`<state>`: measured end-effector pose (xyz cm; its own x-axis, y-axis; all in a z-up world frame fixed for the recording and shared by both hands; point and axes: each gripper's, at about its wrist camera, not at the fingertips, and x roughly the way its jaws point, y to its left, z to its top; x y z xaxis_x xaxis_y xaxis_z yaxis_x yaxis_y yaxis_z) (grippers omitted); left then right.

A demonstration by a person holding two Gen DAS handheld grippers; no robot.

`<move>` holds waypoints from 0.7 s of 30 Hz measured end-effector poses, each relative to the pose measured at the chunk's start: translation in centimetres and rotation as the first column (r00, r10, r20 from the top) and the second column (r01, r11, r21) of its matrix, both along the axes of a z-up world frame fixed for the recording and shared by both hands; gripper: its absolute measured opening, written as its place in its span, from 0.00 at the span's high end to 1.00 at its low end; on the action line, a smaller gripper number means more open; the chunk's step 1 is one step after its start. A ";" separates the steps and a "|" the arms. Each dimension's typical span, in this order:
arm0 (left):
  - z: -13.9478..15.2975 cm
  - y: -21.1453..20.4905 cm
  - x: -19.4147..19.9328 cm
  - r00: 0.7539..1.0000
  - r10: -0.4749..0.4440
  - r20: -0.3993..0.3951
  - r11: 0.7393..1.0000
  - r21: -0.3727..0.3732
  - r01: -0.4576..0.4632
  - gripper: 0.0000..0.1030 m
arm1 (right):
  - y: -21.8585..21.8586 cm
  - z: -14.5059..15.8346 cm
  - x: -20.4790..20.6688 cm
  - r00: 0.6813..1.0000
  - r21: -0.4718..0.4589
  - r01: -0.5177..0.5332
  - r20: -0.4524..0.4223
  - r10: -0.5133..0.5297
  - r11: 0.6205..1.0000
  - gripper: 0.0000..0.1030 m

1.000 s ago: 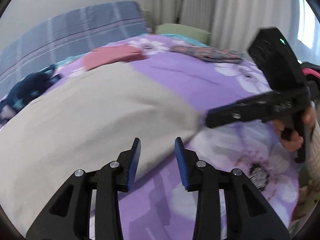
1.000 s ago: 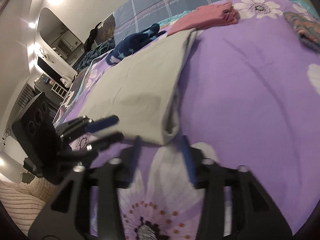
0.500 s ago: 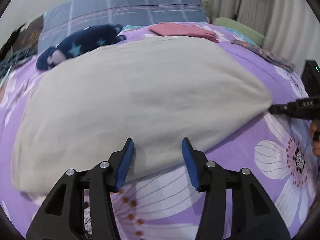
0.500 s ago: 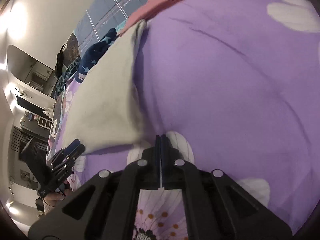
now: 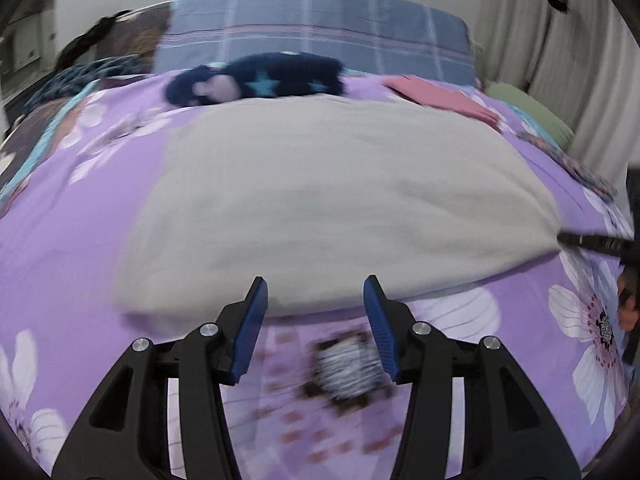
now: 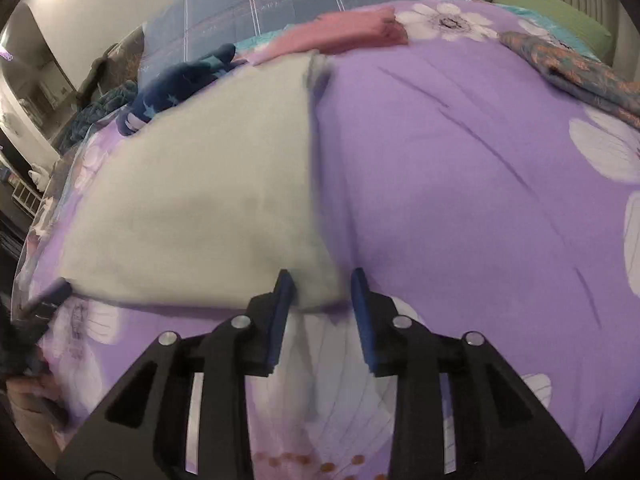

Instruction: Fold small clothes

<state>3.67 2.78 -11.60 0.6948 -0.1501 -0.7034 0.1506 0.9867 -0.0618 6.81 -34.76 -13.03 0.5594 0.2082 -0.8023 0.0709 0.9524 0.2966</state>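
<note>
Bedding in purple floral print (image 5: pixel 60 216) is seen spread beneath a beige garment (image 5: pixel 320 200) laid flat at centre. A navy star-patterned item (image 5: pixel 256 80) is found at 12 o'clock of the garment, a pink folded piece (image 6: pixel 344 36) at 1 o'clock, and a patterned cloth (image 6: pixel 576 68) at 2 o'clock. The left gripper (image 5: pixel 316 320) is held wide open just short of the garment's near hem. The right gripper (image 6: pixel 320 300) is parted around the garment's near right corner, without clamping it.
</note>
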 end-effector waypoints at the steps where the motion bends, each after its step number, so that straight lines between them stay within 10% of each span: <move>1: 0.2 1.2 -0.3 1.000 0.026 0.010 1.000 -0.002 -0.026 0.51 | -0.1 0.1 -0.3 1.000 0.000 0.002 0.010 -0.002 1.000 0.70; 6: 2.0 9.3 -1.9 0.963 0.246 0.112 0.969 -0.036 -0.243 0.52 | 1.7 3.0 -1.8 0.998 -0.100 0.039 0.060 -0.033 0.994 0.62; 12: 1.7 14.2 -2.8 0.955 0.274 0.110 0.957 -0.127 -0.260 0.78 | 10.6 7.0 -2.1 0.962 -0.207 -0.150 0.196 0.192 0.967 0.56; 21: -0.6 16.6 -2.1 0.968 0.248 0.035 0.937 -0.261 -0.231 0.67 | 29.7 5.9 -1.7 0.768 -0.347 -0.547 0.156 0.622 0.762 0.55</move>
<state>1.55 19.41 -12.16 0.7761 -0.1405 -0.6148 -0.0757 0.9471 -0.3120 5.11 -5.08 -7.09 0.5839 0.3610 -0.7271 -0.5654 0.8236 -0.0451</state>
